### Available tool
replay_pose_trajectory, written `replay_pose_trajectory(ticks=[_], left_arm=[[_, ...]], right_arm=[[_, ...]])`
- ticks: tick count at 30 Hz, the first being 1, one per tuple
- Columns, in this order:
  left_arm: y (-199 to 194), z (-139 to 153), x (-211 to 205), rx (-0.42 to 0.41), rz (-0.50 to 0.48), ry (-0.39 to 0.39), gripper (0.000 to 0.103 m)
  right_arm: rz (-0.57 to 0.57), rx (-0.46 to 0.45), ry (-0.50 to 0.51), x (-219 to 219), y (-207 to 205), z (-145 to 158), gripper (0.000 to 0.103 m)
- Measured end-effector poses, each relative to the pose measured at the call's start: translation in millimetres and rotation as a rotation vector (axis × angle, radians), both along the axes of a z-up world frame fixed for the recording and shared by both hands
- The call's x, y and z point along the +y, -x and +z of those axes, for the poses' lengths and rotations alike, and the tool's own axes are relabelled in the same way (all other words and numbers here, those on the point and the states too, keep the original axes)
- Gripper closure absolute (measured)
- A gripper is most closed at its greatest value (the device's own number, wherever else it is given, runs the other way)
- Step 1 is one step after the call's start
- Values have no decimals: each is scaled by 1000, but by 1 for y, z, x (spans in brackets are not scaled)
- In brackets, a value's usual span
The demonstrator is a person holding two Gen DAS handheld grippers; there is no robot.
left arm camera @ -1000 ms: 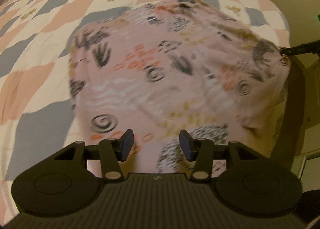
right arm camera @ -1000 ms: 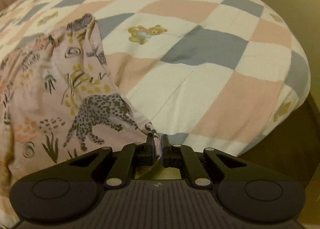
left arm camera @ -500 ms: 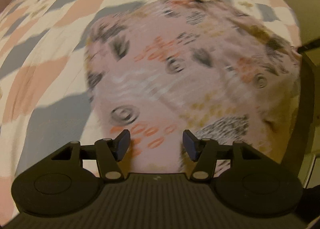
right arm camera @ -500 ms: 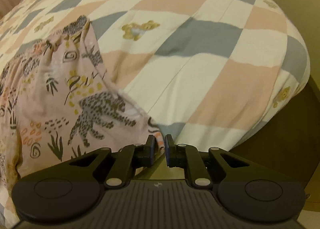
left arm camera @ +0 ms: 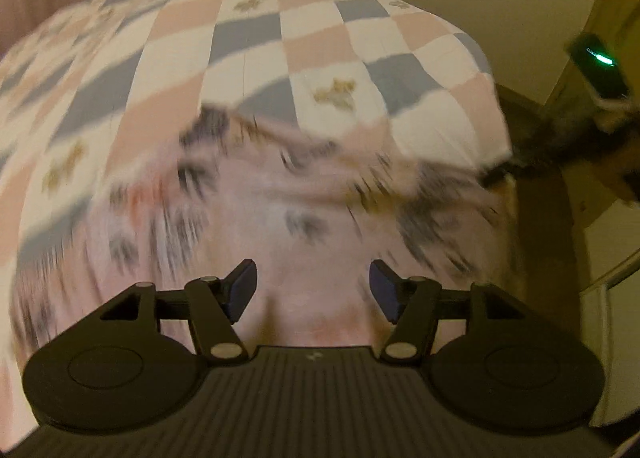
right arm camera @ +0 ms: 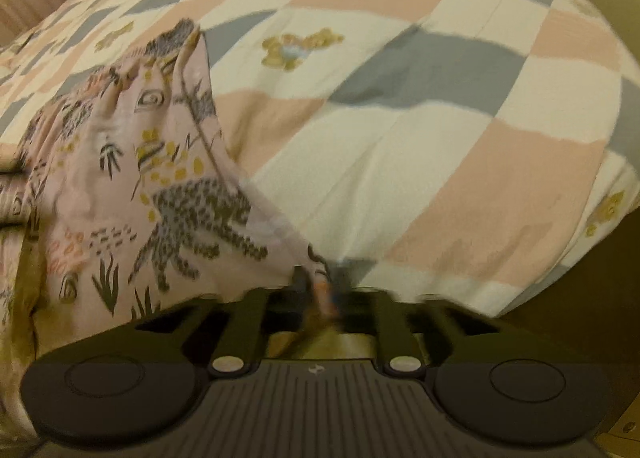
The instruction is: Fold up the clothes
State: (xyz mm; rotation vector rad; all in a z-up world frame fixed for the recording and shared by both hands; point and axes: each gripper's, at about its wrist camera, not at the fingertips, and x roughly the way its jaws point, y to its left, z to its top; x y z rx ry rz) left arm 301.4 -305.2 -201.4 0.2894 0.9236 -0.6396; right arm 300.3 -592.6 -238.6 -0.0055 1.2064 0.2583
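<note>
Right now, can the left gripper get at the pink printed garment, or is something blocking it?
Probably yes. The left gripper is open with the pink printed garment directly ahead of its fingers on the checked quilt, nothing between. The view is motion-blurred, so contact can't be judged.

The left gripper (left arm camera: 312, 292) hangs with its fingers spread wide and nothing between the blue pads (left arm camera: 240, 290). The right gripper (right arm camera: 320, 290) has its fingers drawn close together, pinching a corner of cloth, though blur softens them.
</note>
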Motion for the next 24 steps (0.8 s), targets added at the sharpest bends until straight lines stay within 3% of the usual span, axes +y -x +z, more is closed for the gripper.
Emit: replay_pose_trajectory(ticks=[4,8,10,14,15,17,21,24], left_arm=[[-71,-7,-19,-45,-50,-59,45],[-143,-19,-30,-73,-74,-116,45],[-178,-26,-34,-49,-65,-120,47],[-226,-47,-41,102,-101,-127,66],[-233,-52,-42,136,-114,-124,70],[-239,-58,-45,157,-139,-123,89],[-241,-40,-36,58,-111,-51,91],[-247,-44,-29,57,-64,-35,91]], right_arm=[[-37,-83,-23,-13,-3,17,103],[-23,-59,-52,-17,-7,10,103],[3,-33,-63,-17,-7,3,103],[-8,-6,-94,-24,-7,-3,103],[-10,-5,-98,-25,-8,-2,103],[-14,-3,-104,-28,-10,-2,103],[-82,-120,-75,-36,-13,19,103],[-78,-73,-73,-34,-16,8,103]])
